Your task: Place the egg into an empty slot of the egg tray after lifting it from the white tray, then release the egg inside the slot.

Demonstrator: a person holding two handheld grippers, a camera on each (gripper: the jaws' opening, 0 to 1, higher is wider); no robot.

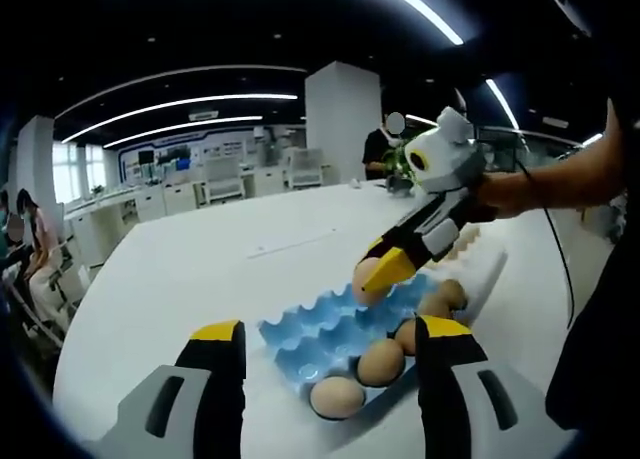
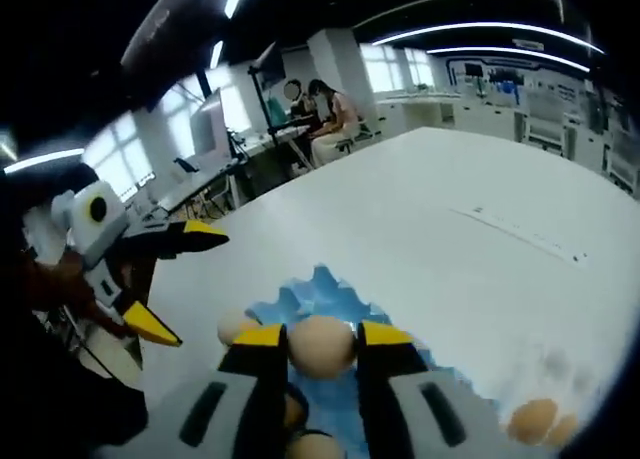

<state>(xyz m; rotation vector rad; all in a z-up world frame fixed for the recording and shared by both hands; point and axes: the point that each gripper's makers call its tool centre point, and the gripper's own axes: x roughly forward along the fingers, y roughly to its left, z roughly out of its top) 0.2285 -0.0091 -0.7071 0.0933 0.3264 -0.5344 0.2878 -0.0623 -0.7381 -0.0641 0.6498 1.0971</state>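
A brown egg (image 2: 322, 346) is pinched between the jaws of my right gripper (image 2: 322, 334). That right gripper (image 1: 376, 269) reaches in from the right and holds the egg (image 1: 362, 279) over the far part of the blue egg tray (image 1: 300, 329). Several brown eggs, among them one at the near corner (image 1: 337, 397), fill the tray's near right slots. My left gripper (image 1: 330, 344) stands open just before the tray, with nothing between its jaws. The same left gripper (image 2: 204, 290) appears wide open at the left. The blue tray (image 2: 320, 284) lies under the held egg.
The white tray (image 1: 487, 264) lies beyond the blue tray to the right, with pale eggs (image 1: 466, 241) on it; two eggs (image 2: 535, 419) sit at the lower right. The big white table (image 1: 220, 259) spreads far to the left. People sit at desks (image 2: 325, 114) beyond the table.
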